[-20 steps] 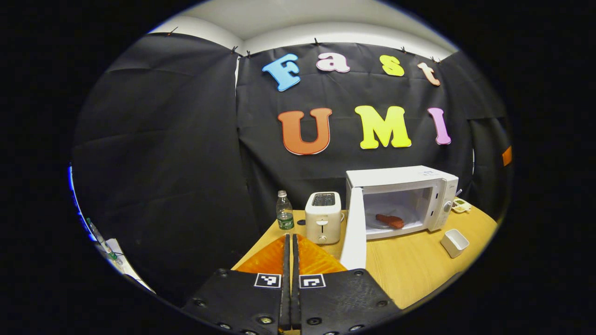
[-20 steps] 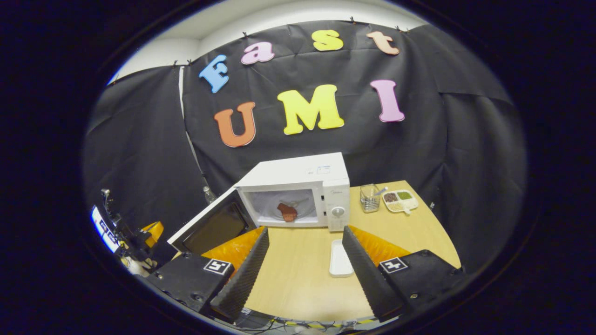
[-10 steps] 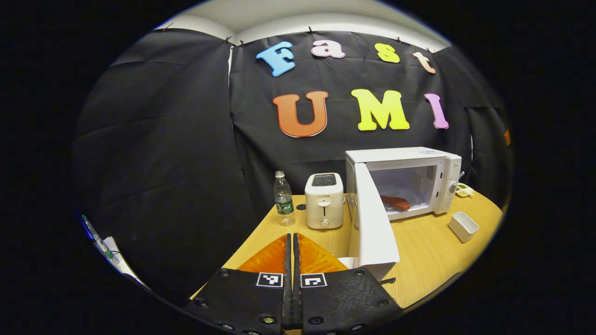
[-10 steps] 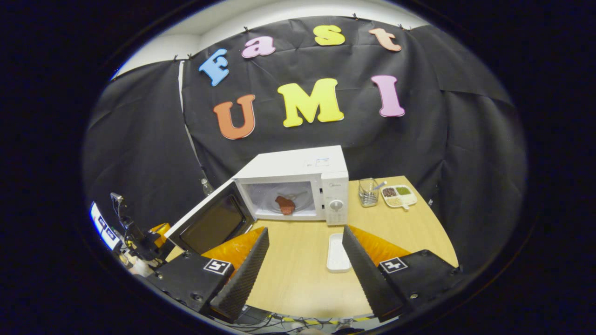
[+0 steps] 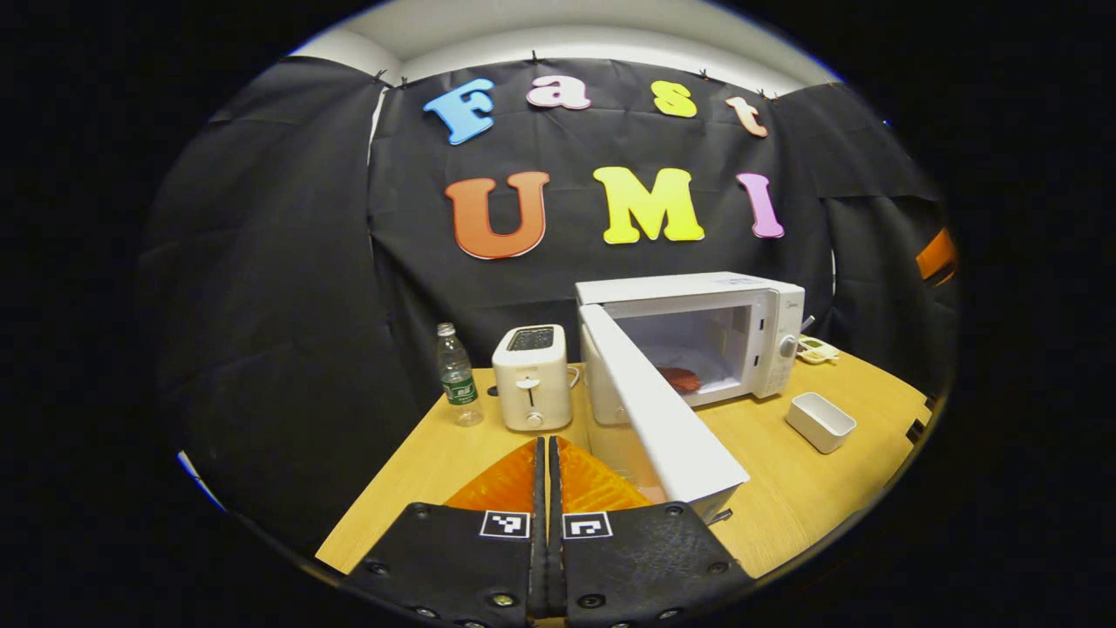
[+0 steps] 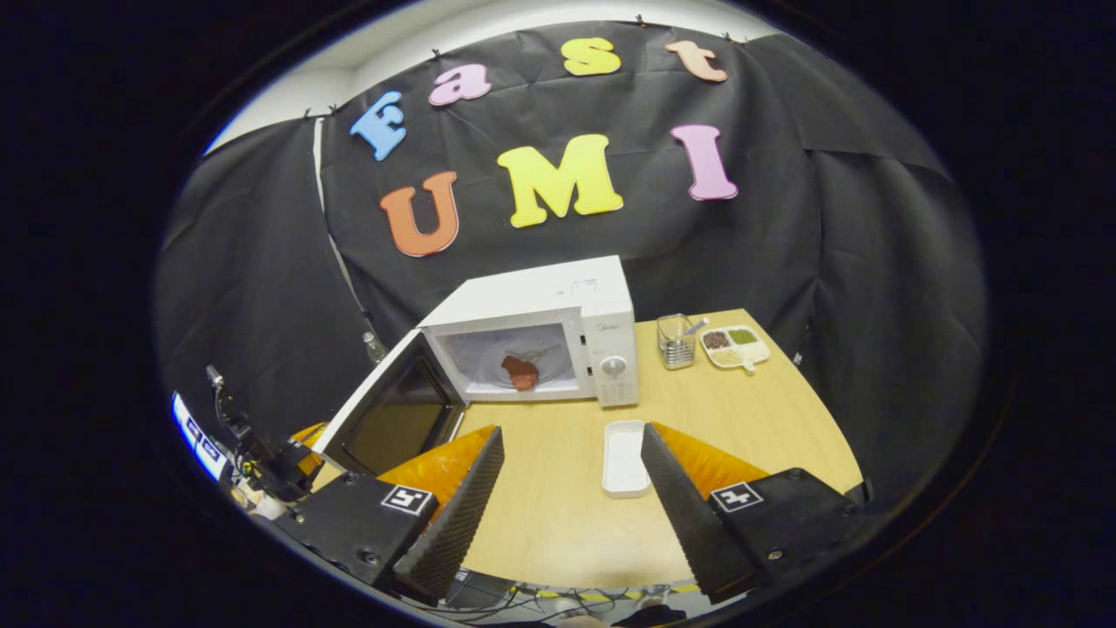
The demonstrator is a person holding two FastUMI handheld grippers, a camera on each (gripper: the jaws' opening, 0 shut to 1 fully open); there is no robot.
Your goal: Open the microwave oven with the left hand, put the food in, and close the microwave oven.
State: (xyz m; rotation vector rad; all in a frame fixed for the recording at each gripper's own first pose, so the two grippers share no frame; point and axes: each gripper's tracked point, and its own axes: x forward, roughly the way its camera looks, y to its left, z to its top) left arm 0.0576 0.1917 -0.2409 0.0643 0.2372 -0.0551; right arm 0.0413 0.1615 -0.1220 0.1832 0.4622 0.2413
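Microwave oven (image 5: 697, 340) door (image 5: 663, 414) ajar, closed left tongs (image 5: 547, 453) seemingly just beside it.

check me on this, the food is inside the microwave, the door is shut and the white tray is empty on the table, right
Not quite: the door is open, swung out to the side, as the right gripper view shows. The food does lie inside the microwave, and the white tray sits empty on the table.
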